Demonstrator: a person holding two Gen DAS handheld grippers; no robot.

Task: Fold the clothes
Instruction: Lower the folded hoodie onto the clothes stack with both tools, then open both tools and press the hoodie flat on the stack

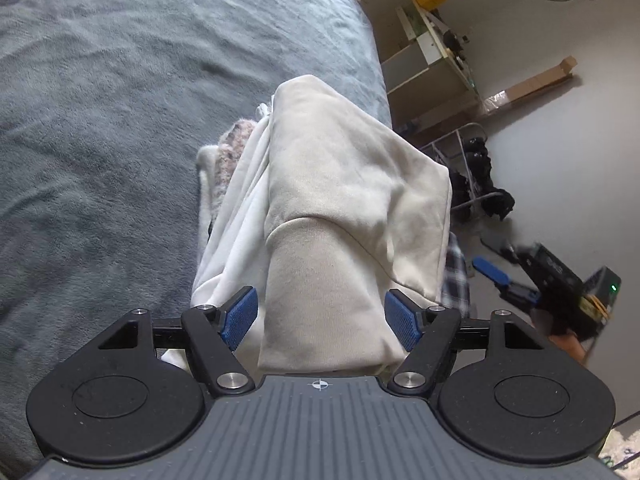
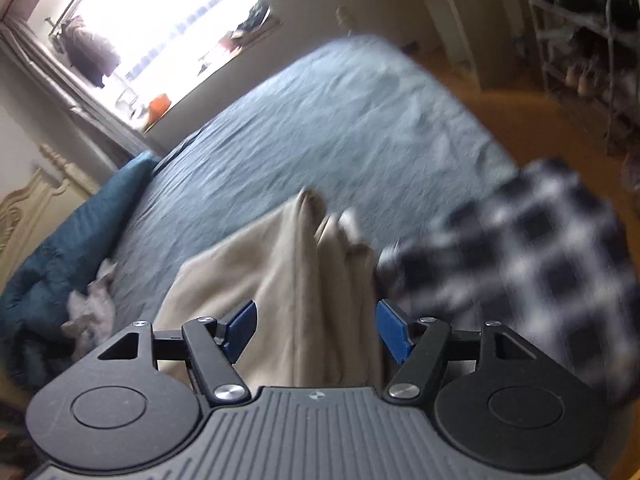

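Lying folded near the right edge of the bed, on the grey-blue blanket: beige sweatshirt, ribbed cuff facing the camera. Resting on top of a stack made up of a white garment and a pink-speckled knit piece, both showing at its left side. Peeking out at its right side: a checked black-and-white cloth, hanging towards the bed edge. Standing wide apart over the near end of the sweatshirt: left tongs, blue pads clear of the fabric on both sides, gripping nothing. Appearing blurred beyond the right edge of the bed: right tongs, held over the floor. Seen from the right wrist: right tongs likewise gaping, pads not pressing on anything, beige sweatshirt lying beneath and between them. Lying just beside it on the right, heavily blurred: checked cloth. Bunching along the left edge of the bed: teal quilt, with a small pale crumpled garment beside it. Standing off the bed against the wall: pale shelf unit.
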